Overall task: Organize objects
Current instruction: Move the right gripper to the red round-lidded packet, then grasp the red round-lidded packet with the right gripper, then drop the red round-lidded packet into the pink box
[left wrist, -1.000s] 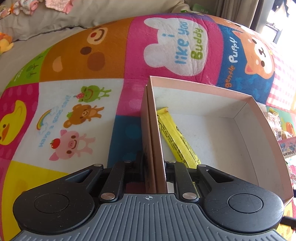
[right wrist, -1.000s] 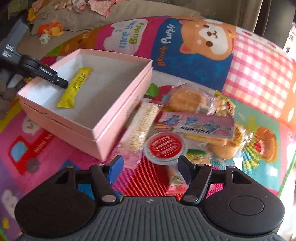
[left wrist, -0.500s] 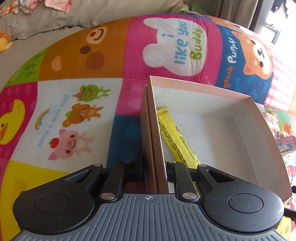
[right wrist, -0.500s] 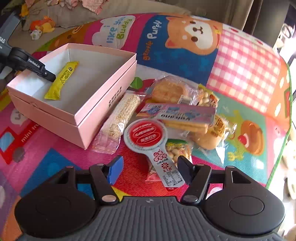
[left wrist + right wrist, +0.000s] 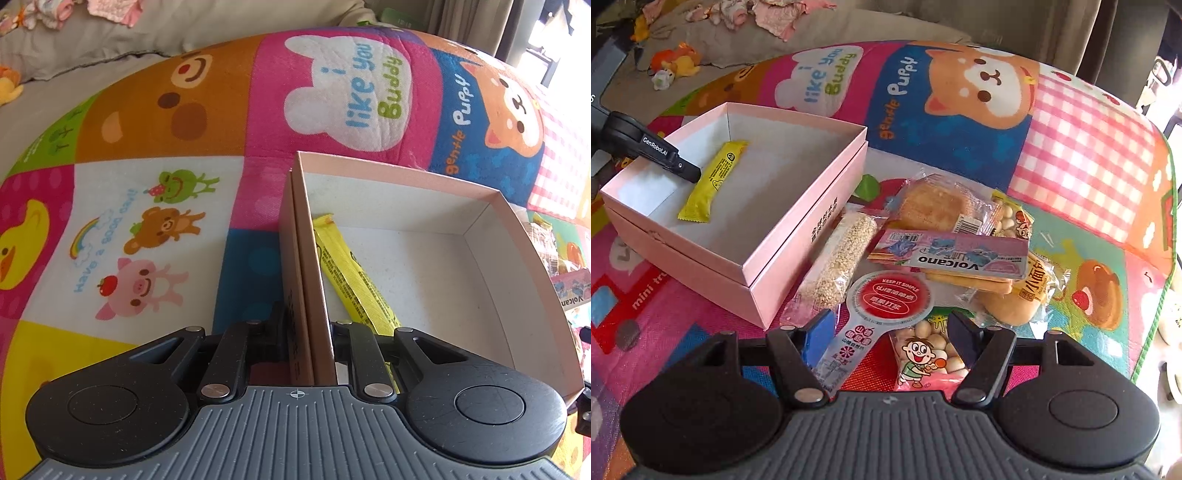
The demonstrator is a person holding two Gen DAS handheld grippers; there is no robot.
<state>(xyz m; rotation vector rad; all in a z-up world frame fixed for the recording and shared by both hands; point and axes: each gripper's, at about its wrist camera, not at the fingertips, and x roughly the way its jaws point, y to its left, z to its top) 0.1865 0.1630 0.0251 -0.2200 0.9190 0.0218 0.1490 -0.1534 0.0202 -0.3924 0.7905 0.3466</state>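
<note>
While pinched tight across the doubled side wall of the pink box by the left gripper, one finger outside and one inside, stands square and open-topped on the play mat; judged held so to stop sliding on the soft surface during loading. Inside, against the gripped wall, one yellow sachet lying flat, leaving most of the floor free. Just beside the box's near long side, heaped and overlapping rather than laid out: sesame bar, Volcano wafer packet, wrapped bread, red round-headed sachet, ball-snack pouch. Above the near edge of that heap, right gripper angled downward, jaws parted and opening, pads pressing on nothing; tail of the red sachet and top of the ball-snack pouch lying below the gap. Judged lined up for a pick from the loose upper layer, the red sachet being the likeliest. Noted as a risk: slippery overlapping wrappers, liable to drag a neighbour along.
</note>
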